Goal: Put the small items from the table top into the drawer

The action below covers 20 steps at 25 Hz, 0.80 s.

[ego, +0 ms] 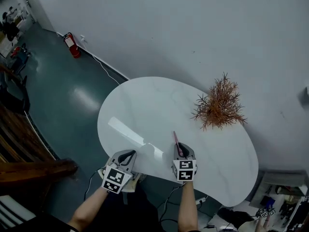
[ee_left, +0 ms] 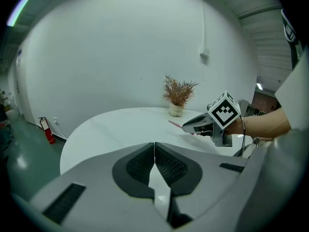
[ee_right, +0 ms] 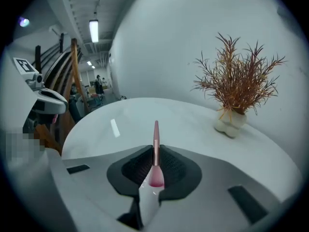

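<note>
- A red fire extinguisher stands on the dark green floor against the white wall, at about 10 o'clock from the table in the head view.
- The left gripper hangs over the table's near edge at roughly 7 o'clock. Its own view shows the jaws clenched together, ribbed pads meeting with nothing between them.
- The white, kidney-shaped table fills the centre, its glossy marbled top catching a streak of ceiling light.
- The right gripper sits just beside its partner at the 6 o'clock edge, jaws clamped on a slender pink stick. The stick's rosy, wider end lies behind the pads and its thin metallic shaft juts forward past the fingertips toward 12 o'clock. It is held clear above the table top.
- A dried, rust-coloured plant in a small white vase stands on the table at about 2 o'clock, well apart from both grippers.
</note>
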### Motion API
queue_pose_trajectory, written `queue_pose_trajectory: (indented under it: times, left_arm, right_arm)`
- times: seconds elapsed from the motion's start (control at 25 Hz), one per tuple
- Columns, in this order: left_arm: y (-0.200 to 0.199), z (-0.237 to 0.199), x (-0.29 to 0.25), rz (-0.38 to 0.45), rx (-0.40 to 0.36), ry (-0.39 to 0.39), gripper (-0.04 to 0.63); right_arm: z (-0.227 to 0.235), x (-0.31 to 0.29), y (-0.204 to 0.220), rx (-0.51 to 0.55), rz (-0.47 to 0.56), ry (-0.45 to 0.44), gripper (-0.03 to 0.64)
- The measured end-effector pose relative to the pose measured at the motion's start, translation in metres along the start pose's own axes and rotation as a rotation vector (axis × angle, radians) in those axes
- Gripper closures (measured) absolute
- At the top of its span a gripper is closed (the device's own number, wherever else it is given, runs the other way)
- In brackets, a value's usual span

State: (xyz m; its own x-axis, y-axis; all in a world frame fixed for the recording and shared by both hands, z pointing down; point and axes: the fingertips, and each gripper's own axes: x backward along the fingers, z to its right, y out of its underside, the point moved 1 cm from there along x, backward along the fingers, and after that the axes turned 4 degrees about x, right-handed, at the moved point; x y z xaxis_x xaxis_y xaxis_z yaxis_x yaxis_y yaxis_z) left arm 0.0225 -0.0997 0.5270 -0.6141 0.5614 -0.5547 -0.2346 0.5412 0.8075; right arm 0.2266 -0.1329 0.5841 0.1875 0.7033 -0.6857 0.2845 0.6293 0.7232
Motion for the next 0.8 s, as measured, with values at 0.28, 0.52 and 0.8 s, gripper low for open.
queue_pose_trajectory:
  times: [0.28, 0.52, 0.8]
  left_arm:
    - [-0.007, -0.003, 0.025, 0.042, 0.009, -0.034, 0.575]
    - [0.001, -0.017, 0.049, 0.056, 0.036, -0.076, 0.575]
    - [0.010, -0.043, 0.074, 0.079, 0.067, -0.126, 0.575]
  right_arm:
    - [-0.046, 0.039, -0.027, 0.010, 0.099, -0.063, 0.554]
    - [-0.095, 0.058, -0.047, 0.054, 0.154, -0.149, 0.554]
    - [-0.155, 0.061, -0.073, 0.124, 0.204, -0.259, 0.554]
